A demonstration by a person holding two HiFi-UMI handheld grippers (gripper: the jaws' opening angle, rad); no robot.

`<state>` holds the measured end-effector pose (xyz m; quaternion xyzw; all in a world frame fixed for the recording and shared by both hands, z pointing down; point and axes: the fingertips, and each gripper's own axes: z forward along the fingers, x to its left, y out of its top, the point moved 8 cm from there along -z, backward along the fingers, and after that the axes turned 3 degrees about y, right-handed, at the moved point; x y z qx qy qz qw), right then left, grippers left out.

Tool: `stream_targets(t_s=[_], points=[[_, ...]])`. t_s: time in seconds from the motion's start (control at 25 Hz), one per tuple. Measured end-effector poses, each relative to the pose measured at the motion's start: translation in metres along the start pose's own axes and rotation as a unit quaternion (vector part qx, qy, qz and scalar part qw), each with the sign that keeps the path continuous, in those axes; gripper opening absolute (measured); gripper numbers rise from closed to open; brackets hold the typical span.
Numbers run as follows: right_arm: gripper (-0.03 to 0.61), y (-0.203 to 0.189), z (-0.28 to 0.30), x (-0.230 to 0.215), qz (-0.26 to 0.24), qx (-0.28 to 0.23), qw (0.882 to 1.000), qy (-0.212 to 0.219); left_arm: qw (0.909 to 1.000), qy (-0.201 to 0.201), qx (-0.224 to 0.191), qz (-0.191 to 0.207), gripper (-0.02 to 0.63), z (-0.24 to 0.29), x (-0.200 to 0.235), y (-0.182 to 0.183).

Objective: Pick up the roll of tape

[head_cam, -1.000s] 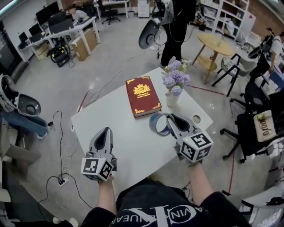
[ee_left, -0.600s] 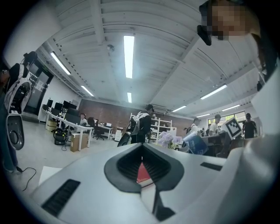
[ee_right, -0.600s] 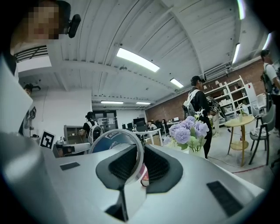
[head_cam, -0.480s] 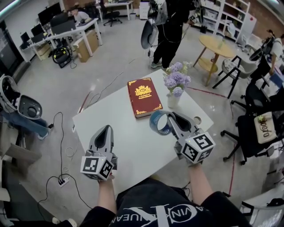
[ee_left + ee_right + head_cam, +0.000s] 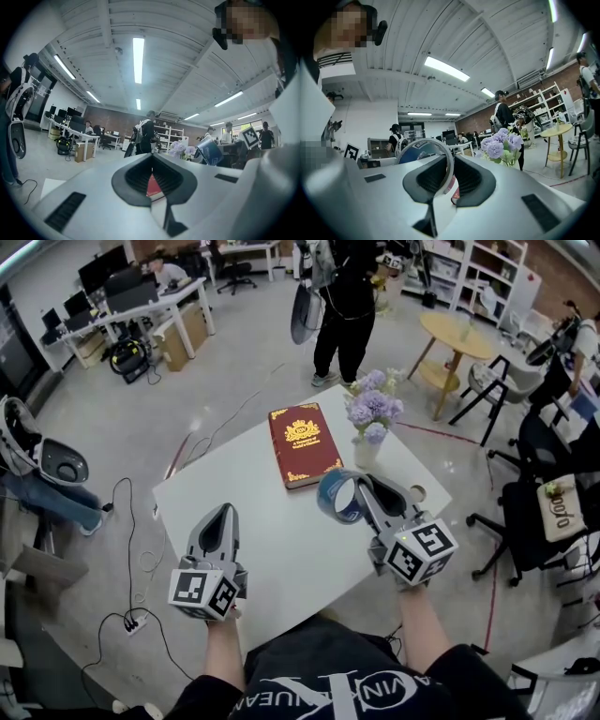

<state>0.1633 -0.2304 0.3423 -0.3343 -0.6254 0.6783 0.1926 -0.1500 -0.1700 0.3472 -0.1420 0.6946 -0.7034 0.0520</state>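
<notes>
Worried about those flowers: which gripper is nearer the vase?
Right. The right gripper, clamping the tape roll, is just short of the vase; the left gripper is well off to its left.

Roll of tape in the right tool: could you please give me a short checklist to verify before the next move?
1. Right tool grips the roll of tape: jaws closed on its wall, one inside the ring, one outside. Ok.
2. Roll lifted clear of the table: cannot tell.
3. Left tool shut, empty, away from the roll. Ok.
4. Vase of flowers close to the roll but not touching. Ok, move carefully.
5. Book apart from the roll. Ok.
</notes>
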Motion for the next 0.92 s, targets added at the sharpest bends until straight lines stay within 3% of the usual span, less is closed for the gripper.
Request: stream_targets(t_s=[0.92], points=[[0.064, -0.005, 0.002, 0.002, 0.012, -0.023, 1.000, 0.012, 0.9999, -0.001, 0.012, -0.008, 0.002, 0.001, 0.010, -0.008]])
